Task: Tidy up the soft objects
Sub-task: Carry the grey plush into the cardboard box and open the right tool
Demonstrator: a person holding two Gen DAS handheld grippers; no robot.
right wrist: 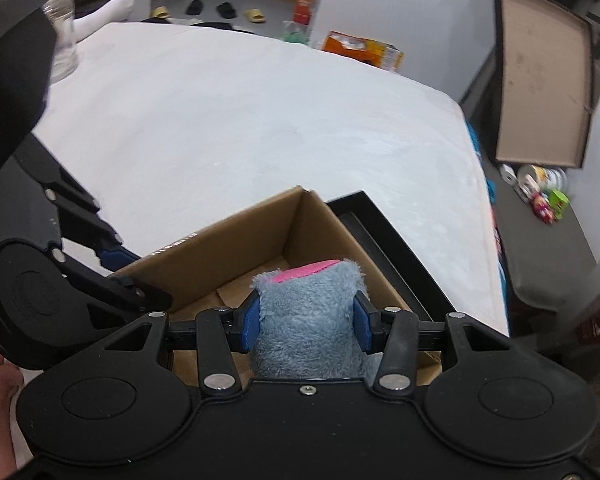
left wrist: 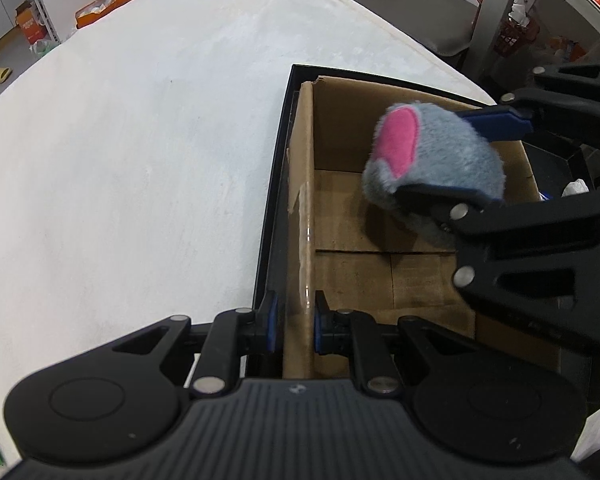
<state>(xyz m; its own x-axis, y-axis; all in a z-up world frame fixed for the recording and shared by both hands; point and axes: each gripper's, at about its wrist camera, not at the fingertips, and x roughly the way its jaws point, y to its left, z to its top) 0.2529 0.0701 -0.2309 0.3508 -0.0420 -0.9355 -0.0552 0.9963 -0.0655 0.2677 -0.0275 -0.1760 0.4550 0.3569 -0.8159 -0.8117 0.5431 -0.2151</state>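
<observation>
Two grippers are seen at an open brown cardboard box [left wrist: 380, 280]: its near left wall is clamped by the left gripper [left wrist: 296, 322], while a fluffy grey, pink-eared plush toy [right wrist: 306, 320] is held squeezed in the right gripper [right wrist: 306, 322] directly above the box's bare floor.

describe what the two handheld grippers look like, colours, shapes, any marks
Both are alike: matte black plastic. The left gripper has a ribbed body, two round disc-shaped housings, angular link arms with triangular cut-outs, silver pivot rivets and blue finger pads. The right gripper shows the same discs, silver rivets and blue pads, with a small screw at the centre of its smooth body. No cables or lettering show.
</observation>
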